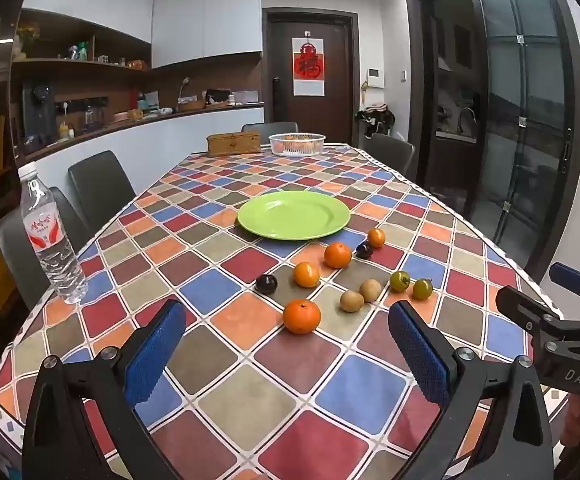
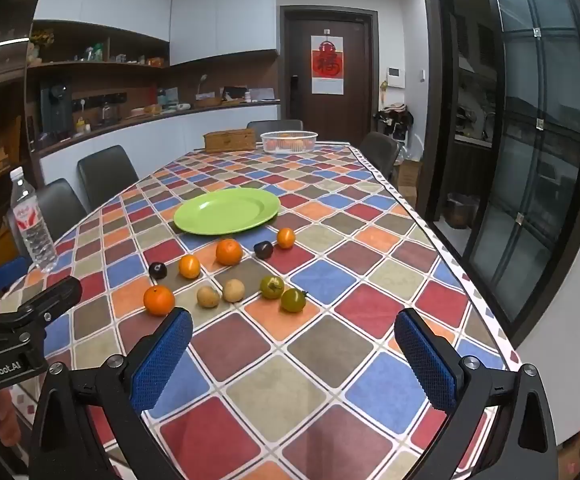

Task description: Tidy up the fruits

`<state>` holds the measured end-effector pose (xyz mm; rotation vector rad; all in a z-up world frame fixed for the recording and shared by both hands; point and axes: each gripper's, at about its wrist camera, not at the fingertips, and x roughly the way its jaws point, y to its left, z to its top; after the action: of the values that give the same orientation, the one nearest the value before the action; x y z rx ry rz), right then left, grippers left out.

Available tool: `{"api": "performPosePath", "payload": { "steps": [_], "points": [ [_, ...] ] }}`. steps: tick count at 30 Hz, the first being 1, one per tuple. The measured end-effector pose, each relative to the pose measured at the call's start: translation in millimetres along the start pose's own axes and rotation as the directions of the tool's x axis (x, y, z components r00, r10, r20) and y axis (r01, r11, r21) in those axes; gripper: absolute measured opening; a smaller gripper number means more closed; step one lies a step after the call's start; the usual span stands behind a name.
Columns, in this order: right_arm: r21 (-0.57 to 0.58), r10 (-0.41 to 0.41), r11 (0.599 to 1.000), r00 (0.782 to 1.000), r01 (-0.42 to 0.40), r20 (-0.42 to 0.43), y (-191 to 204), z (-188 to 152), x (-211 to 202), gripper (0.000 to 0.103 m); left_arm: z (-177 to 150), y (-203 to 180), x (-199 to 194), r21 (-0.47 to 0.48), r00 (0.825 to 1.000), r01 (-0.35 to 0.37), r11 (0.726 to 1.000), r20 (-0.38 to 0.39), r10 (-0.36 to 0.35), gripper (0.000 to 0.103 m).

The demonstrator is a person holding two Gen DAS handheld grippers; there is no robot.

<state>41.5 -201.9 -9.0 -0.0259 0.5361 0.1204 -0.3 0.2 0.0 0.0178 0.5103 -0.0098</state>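
Both grippers, left gripper (image 1: 285, 350) and right gripper (image 2: 294, 354), hover with blue-padded fingers spread wide, holding nothing. Small orange, dark, brown and green fruits (image 1: 302, 316) lie scattered on the checkered tabletop (image 1: 217, 360), near an empty round green plastic plate (image 1: 294, 215).

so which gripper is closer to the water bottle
Left. The water bottle stands just ahead and left of the left gripper. The right gripper is on the far side of the left one, with the bottle well off to its left. Both jaws are open.
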Motion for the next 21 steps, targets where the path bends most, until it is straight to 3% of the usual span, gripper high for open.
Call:
{"api": "performPosePath", "payload": {
  "steps": [21],
  "points": [
    [-0.001, 0.001, 1.000, 1.000, -0.001, -0.002, -1.3, -0.3, 0.3, 0.102, -0.7, -2.7, -1.6, -0.003, 1.000, 0.001, 1.000, -0.004, -0.001, 0.103]
  ]
}}
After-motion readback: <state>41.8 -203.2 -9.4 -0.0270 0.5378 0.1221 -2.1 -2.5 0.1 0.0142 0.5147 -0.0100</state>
